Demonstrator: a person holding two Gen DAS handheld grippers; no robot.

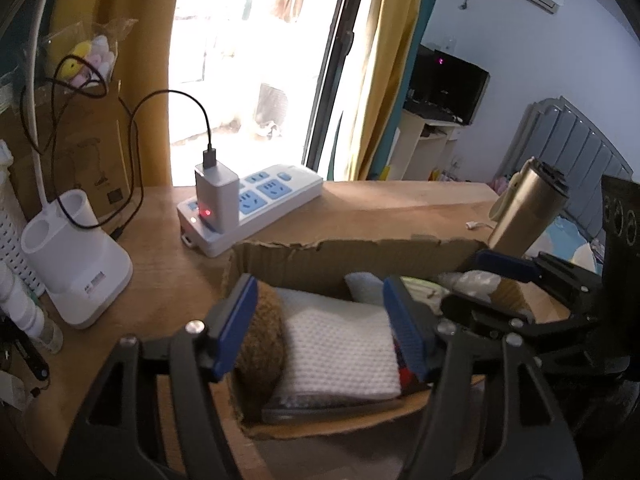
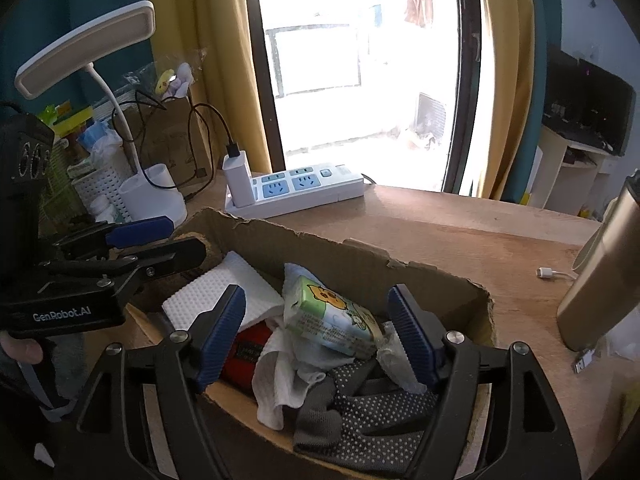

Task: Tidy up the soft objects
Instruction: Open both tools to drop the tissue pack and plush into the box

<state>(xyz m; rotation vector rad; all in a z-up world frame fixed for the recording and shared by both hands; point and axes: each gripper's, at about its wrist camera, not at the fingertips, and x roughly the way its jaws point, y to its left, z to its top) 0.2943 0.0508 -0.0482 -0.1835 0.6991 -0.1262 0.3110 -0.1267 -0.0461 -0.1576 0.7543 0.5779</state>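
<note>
A torn cardboard box (image 1: 352, 254) (image 2: 312, 246) sits on the wooden desk and holds soft things. In the left wrist view my left gripper (image 1: 324, 328) is open above the box, over a white waffle cloth (image 1: 340, 352) and a brown knitted item (image 1: 262, 344). In the right wrist view my right gripper (image 2: 320, 336) is open above the box's other end, over a green tissue pack (image 2: 328, 316), a white cloth (image 2: 280, 380), grey dotted gloves (image 2: 368, 412) and a red item (image 2: 244, 352). Neither gripper holds anything.
A white power strip (image 1: 256, 200) (image 2: 296, 188) with a charger stands behind the box. A white lamp base (image 1: 76, 264) is at the left, a metal flask (image 1: 528, 208) (image 2: 600, 280) at the right. Cables and a USB plug (image 2: 584, 360) lie near the flask.
</note>
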